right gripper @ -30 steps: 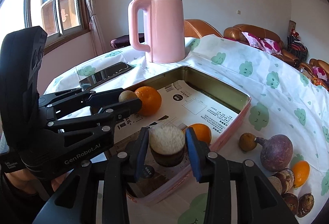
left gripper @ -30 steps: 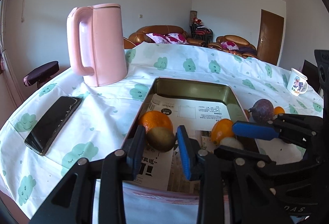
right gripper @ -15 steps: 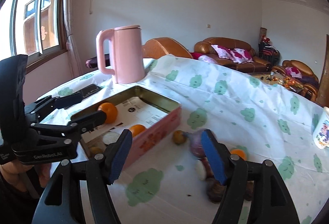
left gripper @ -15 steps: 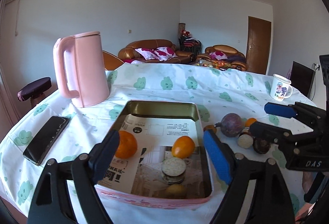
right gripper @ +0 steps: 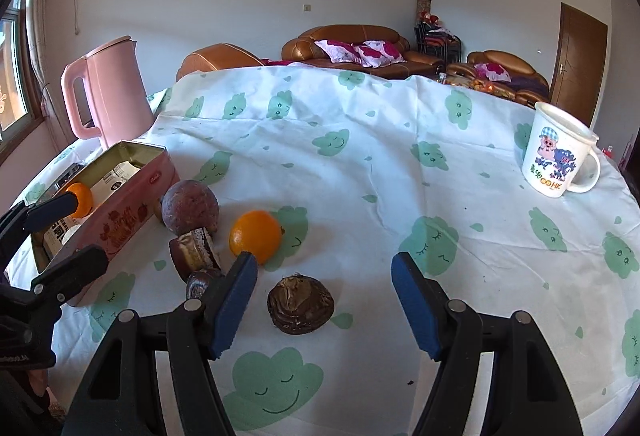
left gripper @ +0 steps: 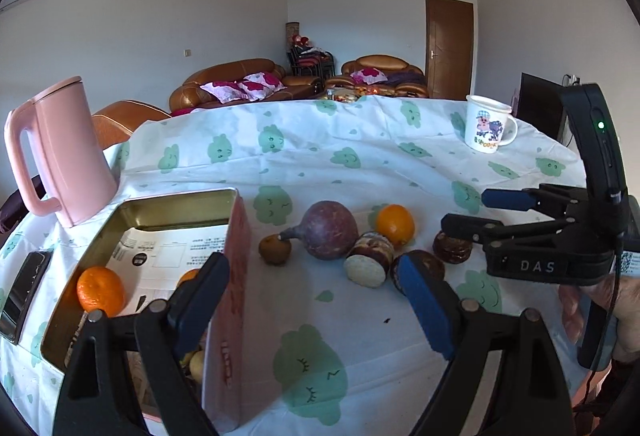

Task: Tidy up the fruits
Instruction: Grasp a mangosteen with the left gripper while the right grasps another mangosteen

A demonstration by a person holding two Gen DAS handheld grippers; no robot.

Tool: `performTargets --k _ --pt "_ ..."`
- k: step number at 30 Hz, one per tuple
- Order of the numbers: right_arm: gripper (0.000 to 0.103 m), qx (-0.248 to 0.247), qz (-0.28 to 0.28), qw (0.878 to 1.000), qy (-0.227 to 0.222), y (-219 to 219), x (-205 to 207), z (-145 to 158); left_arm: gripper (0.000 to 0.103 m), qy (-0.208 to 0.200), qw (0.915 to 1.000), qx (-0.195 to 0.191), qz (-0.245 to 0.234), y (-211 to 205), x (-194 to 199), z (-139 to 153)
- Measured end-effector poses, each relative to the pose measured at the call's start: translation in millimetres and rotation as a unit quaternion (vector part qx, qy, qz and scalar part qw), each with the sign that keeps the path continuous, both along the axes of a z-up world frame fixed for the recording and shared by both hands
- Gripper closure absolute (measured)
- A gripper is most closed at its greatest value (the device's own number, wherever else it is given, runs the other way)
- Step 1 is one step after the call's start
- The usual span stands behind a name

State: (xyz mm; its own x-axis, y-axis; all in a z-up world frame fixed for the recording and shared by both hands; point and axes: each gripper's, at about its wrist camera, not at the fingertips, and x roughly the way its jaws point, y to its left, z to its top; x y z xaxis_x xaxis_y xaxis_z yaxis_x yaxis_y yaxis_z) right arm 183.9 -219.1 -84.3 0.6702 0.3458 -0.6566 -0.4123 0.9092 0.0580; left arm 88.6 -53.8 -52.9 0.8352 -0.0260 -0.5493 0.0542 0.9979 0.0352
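Both grippers hang empty over the loose fruit at centre frame: the left gripper [left gripper: 316, 300] is opening, the right gripper [right gripper: 324, 302] gapes around a brown fruit [right gripper: 300, 304], probably next for the tin [left gripper: 236, 236] at left.

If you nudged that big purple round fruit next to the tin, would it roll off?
Probably a little: the purple fruit looks nearly round, so it should roll readily. Its stubby stem and the neighbouring tin and chocolate-coated cake would likely stop it soon. Its skin looks firm, not fragile.
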Motion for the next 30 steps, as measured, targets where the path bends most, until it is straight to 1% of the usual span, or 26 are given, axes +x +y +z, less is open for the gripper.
performTargets --k 2,3,5,7,9,10,11,13,14,15,17,22,24,25,29,30 --pt "0.04 -0.001 0.002 1.0 0.007 0.7 1.3 -2.3 0.014 0.003 1.0 0.004 -0.004 -5.6 1.9 -1.2" --pt "0.042 -0.005 0.005 1.0 0.016 2.6 3.5 -4.6 0.014 0.004 1.0 0.004 -0.008 -8.1 3.1 -1.8" --pt "0.048 -0.01 0.012 0.999 0.036 6.1 6.6 -10.6 0.014 0.007 0.9999 0.005 -0.011 -12.0 4.4 -4.0" --pt "0.049 -0.004 0.026 0.998 0.056 7.9 10.6 -14.8 0.014 0.012 0.9998 0.006 -0.015 -15.7 6.5 -7.0" --pt "0.051 0.0 0.033 0.997 0.064 9.0 11.2 -16.4 0.015 0.017 0.9996 0.006 -0.022 -19.7 7.6 -8.9" --pt "0.059 0.004 0.036 0.997 0.064 8.9 10.4 -16.1 0.015 0.019 0.9995 0.008 -0.025 -22.2 8.4 -9.9" --pt "0.064 0.007 0.04 0.997 0.063 8.6 9.2 -15.9 0.015 0.023 0.9993 0.01 -0.029 -24.5 9.3 -11.0" --pt "0.064 0.011 0.041 0.997 0.064 7.5 8.2 -15.8 0.015 0.027 0.9989 0.008 -0.038 -29.2 9.9 -12.5" --pt "0.064 0.014 0.042 0.997 0.065 6.5 7.6 -15.8 0.018 0.03 0.9986 0.008 -0.043 -31.9 10.6 -13.4" --pt "0.064 0.017 0.042 0.997 0.067 5.4 7.9 -15.9 0.023 0.034 0.9981 0.01 -0.05 -35.3 11.3 -14.3" --pt "0.065 0.024 0.038 0.997 0.066 2.3 8.3 -15.3 0.026 0.039 0.9974 0.012 -0.06 -40.7 12.7 -16.1" --pt "0.065 0.038 0.018 0.998 0.056 -6.8 7.5 -11.3 0.038 0.052 0.9954 0.015 -0.079 -53.2 17.4 -18.9" --pt "0.064 0.043 0.015 0.997 0.054 -9.4 7.5 -10.4 0.055 0.071 0.9935 0.01 -0.088 -57.0 23.4 -22.6" --pt "0.064 0.046 0.014 0.997 0.055 -10.7 8.0 -10.5 0.057 0.08 0.9925 0.008 -0.092 -59.0 25.9 -24.6" --pt "0.064 0.053 0.013 0.996 0.066 -13.0 11.8 -12.6 0.058 0.1 0.9903 0.008 -0.095 -67.0 32.8 -28.3" --pt "0.064 0.052 0.015 0.996 0.07 -12.1 12.8 -13.7 0.055 0.106 0.9898 0.006 -0.095 -67.7 35.0 -29.5"
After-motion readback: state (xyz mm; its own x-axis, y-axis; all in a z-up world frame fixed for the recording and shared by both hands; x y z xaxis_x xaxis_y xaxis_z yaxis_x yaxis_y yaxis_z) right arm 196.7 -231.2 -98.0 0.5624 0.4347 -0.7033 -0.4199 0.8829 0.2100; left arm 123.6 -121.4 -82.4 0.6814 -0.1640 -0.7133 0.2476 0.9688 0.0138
